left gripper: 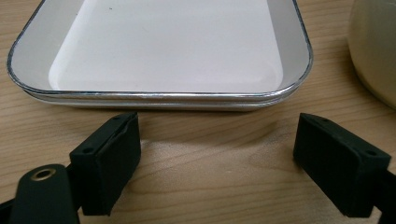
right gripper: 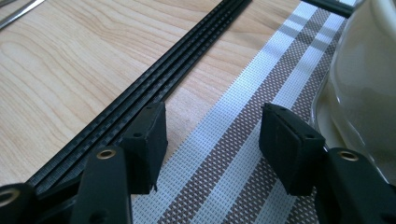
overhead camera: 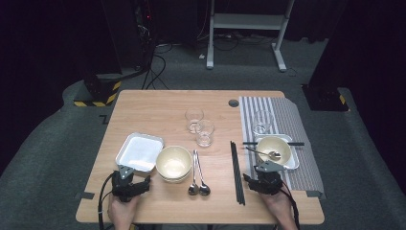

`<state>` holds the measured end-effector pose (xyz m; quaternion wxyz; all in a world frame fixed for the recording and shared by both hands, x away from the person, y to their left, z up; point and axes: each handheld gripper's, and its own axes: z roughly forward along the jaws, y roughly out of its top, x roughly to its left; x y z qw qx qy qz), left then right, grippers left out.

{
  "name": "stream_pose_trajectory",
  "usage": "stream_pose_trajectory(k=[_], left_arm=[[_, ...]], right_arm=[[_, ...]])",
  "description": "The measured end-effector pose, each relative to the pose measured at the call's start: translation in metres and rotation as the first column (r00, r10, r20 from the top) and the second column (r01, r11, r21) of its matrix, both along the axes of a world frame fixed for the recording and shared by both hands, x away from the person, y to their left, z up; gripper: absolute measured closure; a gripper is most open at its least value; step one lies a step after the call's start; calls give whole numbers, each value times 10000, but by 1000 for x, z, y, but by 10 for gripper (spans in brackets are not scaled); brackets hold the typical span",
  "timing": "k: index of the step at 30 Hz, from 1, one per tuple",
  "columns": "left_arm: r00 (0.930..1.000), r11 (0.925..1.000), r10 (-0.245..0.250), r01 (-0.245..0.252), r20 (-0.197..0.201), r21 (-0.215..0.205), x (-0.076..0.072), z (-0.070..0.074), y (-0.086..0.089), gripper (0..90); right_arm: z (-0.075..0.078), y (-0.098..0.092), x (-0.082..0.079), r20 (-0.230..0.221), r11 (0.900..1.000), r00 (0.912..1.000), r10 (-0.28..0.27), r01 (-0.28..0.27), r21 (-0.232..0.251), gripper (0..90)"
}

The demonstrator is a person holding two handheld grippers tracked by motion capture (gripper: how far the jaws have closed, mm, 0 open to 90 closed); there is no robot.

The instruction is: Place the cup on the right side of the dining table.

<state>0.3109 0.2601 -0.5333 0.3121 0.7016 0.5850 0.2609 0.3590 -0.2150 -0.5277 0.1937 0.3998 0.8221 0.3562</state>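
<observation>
Jaws gape over a wooden table (overhead camera: pixel 158 110) on grey carpet (overhead camera: pixel 57 143).

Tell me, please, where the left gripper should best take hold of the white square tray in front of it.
Probably the near rim of the white tray: it faces the open left gripper straight on, thin and raised off the table. One finger over the lip, one under, coming from the person's side; the cream bowl crowds its right edge.
</observation>
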Motion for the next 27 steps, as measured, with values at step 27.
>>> stream_pose_trajectory(k=[27], left_arm=[[10000, 10000, 66, -66, 14, 9, 0, 0, 0, 158]], right_arm=[[0, 0, 0, -29, 10000, 10000, -16, 16, -25, 364]])
